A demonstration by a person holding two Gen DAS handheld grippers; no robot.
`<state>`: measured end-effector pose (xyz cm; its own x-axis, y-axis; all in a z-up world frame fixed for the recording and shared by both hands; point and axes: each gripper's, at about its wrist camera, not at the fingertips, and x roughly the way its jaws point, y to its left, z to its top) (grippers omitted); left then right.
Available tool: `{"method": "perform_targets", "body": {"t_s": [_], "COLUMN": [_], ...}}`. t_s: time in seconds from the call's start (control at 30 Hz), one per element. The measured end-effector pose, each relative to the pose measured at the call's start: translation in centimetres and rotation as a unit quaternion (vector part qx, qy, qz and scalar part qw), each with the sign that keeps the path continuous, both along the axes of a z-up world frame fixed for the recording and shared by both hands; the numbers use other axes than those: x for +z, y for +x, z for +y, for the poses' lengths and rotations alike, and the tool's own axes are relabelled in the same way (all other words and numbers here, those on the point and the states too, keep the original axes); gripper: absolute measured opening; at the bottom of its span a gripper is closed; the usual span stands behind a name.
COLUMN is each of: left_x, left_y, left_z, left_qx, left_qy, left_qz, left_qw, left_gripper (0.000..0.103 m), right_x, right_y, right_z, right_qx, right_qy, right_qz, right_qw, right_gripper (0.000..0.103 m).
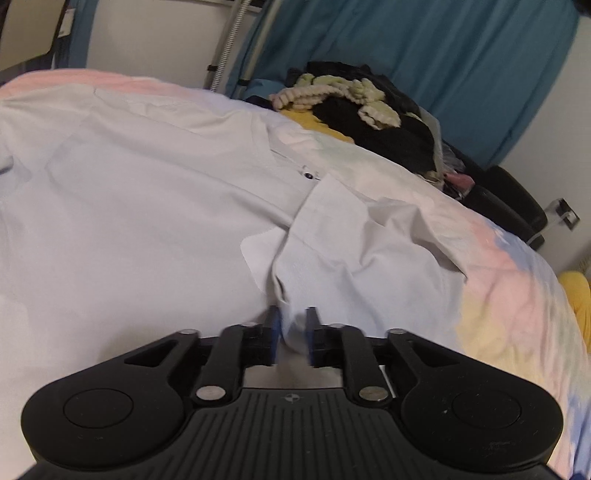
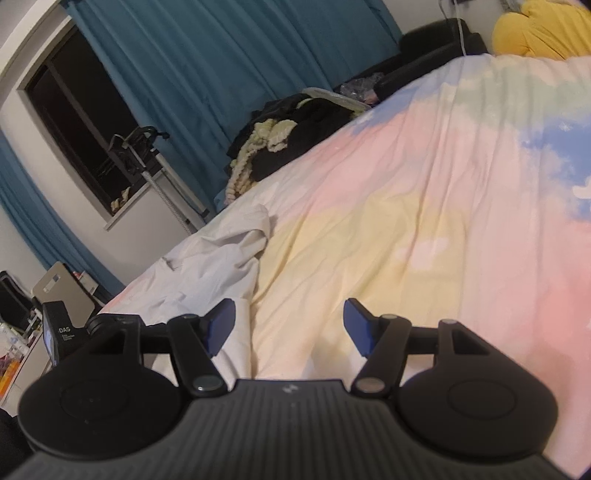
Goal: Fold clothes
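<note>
A pale white shirt lies spread over the pastel bedspread, with a dark button near its placket. My left gripper is shut on a fold of the shirt's sleeve, the cloth pinched between its blue pads. In the right wrist view the shirt lies rumpled at the left on the bedspread. My right gripper is open and empty, its fingers wide apart just above the bedspread beside the shirt's edge.
A pile of dark and cream clothes sits at the bed's far side, also in the right wrist view. Teal curtains and a window stand behind. A yellow item lies at the far right.
</note>
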<state>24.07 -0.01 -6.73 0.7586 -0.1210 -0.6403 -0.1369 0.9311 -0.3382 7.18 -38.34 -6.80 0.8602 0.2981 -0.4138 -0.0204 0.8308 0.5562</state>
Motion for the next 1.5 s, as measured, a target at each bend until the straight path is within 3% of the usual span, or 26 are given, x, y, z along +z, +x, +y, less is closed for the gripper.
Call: {"method": "perform_targets", "body": {"t_s": [0.03, 0.07, 0.27, 0.43, 0.57, 0.7, 0.8, 0.83, 0.87, 0.9, 1.2, 1.3, 1.37, 1.5], "left_x": [0.5, 1.1, 4.5, 5.2, 3.6, 1.1, -1.2, -2.0, -2.6, -2.8, 0.8, 0.3, -0.8, -2.0], "left_y": [-0.9, -1.9, -9.4, -16.4, -20.4, -22.1, -21.6, -21.3, -20.8, -20.6, -21.2, -21.2, -21.0, -20.4], "left_z": [-0.2, -0.5, -4.4, -9.3, -13.8, -17.8, -19.3, -19.4, -19.3, -18.8, -9.5, -5.8, -4.1, -2.5], "left_qx": [-0.006, -0.014, -0.096, -0.164, -0.221, -0.261, -0.267, -0.267, -0.268, -0.272, -0.268, -0.238, -0.209, -0.186], "left_qy": [0.006, 0.015, 0.085, 0.048, 0.02, 0.043, 0.058, 0.055, 0.05, 0.041, -0.093, -0.087, -0.062, -0.078], "left_qz": [-0.005, -0.013, -0.046, -0.058, -0.035, -0.012, 0.016, 0.027, 0.041, 0.044, 0.049, 0.072, 0.093, 0.126], "left_qw": [0.9999, 0.9997, 0.9907, 0.9835, 0.9745, 0.9644, 0.9619, 0.9617, 0.9611, 0.9605, 0.9577, 0.9648, 0.9715, 0.9714], "left_gripper": [0.047, 0.057, 0.057, 0.057, 0.057, 0.056, 0.048, 0.026, 0.003, 0.001, 0.001, 0.001, 0.001, 0.002], "right_x": [0.3, 0.6, 2.4, 3.6, 4.4, 4.0, 3.4, 3.2, 3.0, 2.7, 1.4, 1.0, 0.8, 0.3], "right_y": [-0.3, -0.6, -3.8, -7.0, -9.4, -11.6, -12.2, -12.1, -11.9, -11.6, -10.0, -9.6, -9.3, -8.7], "right_z": [0.2, 0.3, 0.3, -0.7, -1.0, -1.2, -1.9, -2.1, -2.3, -2.4, -1.7, -1.1, -0.4, 1.5], "right_qx": [0.006, 0.011, 0.014, -0.007, -0.019, -0.029, -0.043, -0.048, -0.051, -0.052, -0.029, -0.016, -0.005, 0.027], "right_qy": [-0.008, -0.017, -0.046, -0.044, -0.048, -0.062, -0.056, -0.055, -0.053, -0.051, -0.037, -0.035, -0.04, -0.052], "right_qz": [-0.005, -0.01, -0.044, -0.058, -0.066, -0.061, -0.05, -0.044, -0.038, -0.033, -0.008, 0.002, 0.008, 0.025], "right_qw": [1.0, 1.0, 0.998, 0.997, 0.996, 0.996, 0.996, 0.996, 0.997, 0.997, 0.999, 0.999, 0.999, 0.998], "right_gripper": [0.066, 0.066, 0.066, 0.066, 0.066, 0.066, 0.067, 0.067, 0.067, 0.067, 0.067, 0.067, 0.067, 0.067]}}
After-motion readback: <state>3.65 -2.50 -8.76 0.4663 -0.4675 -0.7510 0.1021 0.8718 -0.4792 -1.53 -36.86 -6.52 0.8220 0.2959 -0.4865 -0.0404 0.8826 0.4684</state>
